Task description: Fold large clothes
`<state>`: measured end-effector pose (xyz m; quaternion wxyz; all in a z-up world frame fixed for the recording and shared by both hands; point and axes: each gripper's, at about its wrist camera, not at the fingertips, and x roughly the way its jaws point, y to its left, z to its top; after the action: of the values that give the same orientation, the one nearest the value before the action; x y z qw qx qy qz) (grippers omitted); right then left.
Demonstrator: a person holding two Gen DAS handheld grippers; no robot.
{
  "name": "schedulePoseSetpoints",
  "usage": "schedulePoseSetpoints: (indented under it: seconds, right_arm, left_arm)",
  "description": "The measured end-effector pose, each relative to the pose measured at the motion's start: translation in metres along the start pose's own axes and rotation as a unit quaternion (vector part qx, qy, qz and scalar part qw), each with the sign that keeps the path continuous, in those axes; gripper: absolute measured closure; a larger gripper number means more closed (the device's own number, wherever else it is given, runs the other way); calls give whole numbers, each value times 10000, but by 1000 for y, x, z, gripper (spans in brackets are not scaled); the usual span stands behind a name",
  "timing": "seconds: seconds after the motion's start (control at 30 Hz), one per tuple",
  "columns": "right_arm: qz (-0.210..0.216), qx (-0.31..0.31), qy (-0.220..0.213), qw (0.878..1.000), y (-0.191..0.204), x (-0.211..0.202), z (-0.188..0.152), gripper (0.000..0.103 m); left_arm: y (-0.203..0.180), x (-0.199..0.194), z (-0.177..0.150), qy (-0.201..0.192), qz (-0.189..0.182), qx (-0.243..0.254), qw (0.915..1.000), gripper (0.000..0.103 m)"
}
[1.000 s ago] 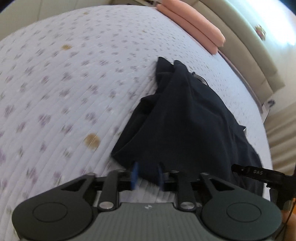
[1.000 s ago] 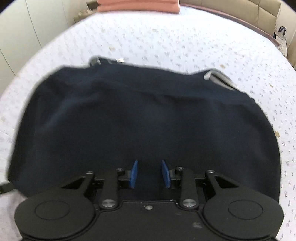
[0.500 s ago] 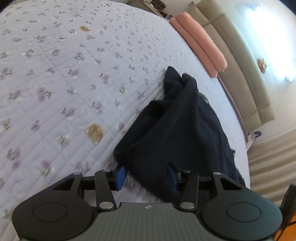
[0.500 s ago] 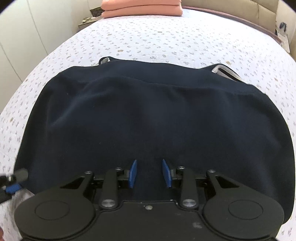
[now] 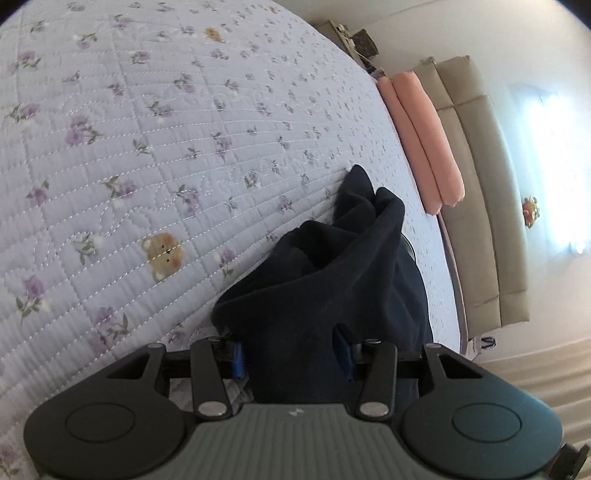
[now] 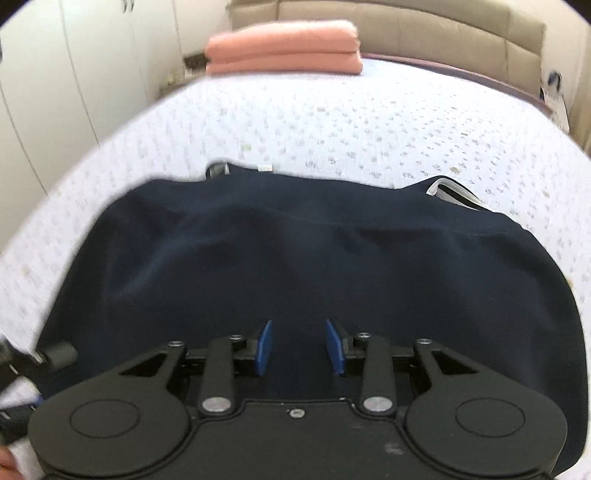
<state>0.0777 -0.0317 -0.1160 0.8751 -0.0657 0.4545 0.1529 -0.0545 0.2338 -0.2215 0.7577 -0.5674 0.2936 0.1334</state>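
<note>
Since a second earlier, your left hand-held gripper (image 5: 293, 357) had dropped and rolled toward the near edge of the dark navy garment (image 5: 332, 280), and its jaws had just been opening, so that a bunched fold of the cloth now sat between the blue pads (image 5: 238, 358). The pads stood spread on either side of the fold, and whether they pressed on it could not be told. Your right hand-held gripper (image 6: 299, 347) hovered above the middle of the garment (image 6: 295, 266), its blue pads (image 6: 264, 347) apart with only flat cloth showing behind the gap; its jaws, too, had just been opening a little.

The garment lay on the bed's lilac quilted cover printed with flowers and small bears (image 5: 147, 155), heaped up on the left gripper's side and spread wide and fairly smooth under the right one. A folded pink blanket (image 6: 282, 48) rested at the head of the bed, against the padded beige headboard (image 6: 424, 26).
</note>
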Motion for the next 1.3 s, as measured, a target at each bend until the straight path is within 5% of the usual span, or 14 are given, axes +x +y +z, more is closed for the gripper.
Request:
schedulePoseSetpoints:
  seconds: [0.17, 0.2, 0.23, 0.33, 0.43, 0.57, 0.73, 0.87, 1.0, 1.1, 1.3]
  right_arm:
    - [-185, -129, 158, 9996, 8, 23, -2, 58]
    - [-205, -104, 169, 9996, 8, 23, -1, 58]
    - [-206, -87, 174, 9996, 8, 23, -1, 58]
    - [-163, -73, 173, 9997, 5, 24, -2, 58]
    - [-52, 35, 167, 9998, 0, 24, -3, 58]
    - [338, 565, 130, 9977, -19, 24, -5, 58]
    - [1046, 1250, 243, 9863, -51, 23, -3, 58]
    - [1842, 2133, 259, 9591, -105, 13, -6, 62]
    - [2323, 2798, -9, 9315, -174, -14, -13, 63]
    - [2506, 3039, -109, 9191, -222, -23, -14, 66]
    - [2608, 3094, -17, 9145, -280, -28, -20, 65]
  left_arm:
    - [-12, 12, 5, -63, 19, 179, 9998, 48]
    - [-16, 16, 5, -58, 44, 285, 9996, 55]
    - [-20, 19, 5, -42, 136, 427, 9990, 88]
    - [-32, 21, 6, 4, 158, 781, 9968, 92]
    - [-62, 4, 4, -91, -288, 1355, 9903, 92]
    - [-118, -2, -4, 129, -1158, 2213, 9682, 91]
    - [-166, 13, -33, 319, -1655, 2993, 9391, 91]
    - [-194, 24, -65, 784, -2228, 3268, 9151, 92]
    - [-228, 37, -115, 1479, -2789, 3649, 8759, 95]
    - [-239, 56, -144, 1781, -2881, 3571, 8705, 95]
    - [-243, 89, -186, 2191, -2683, 3540, 8687, 95]
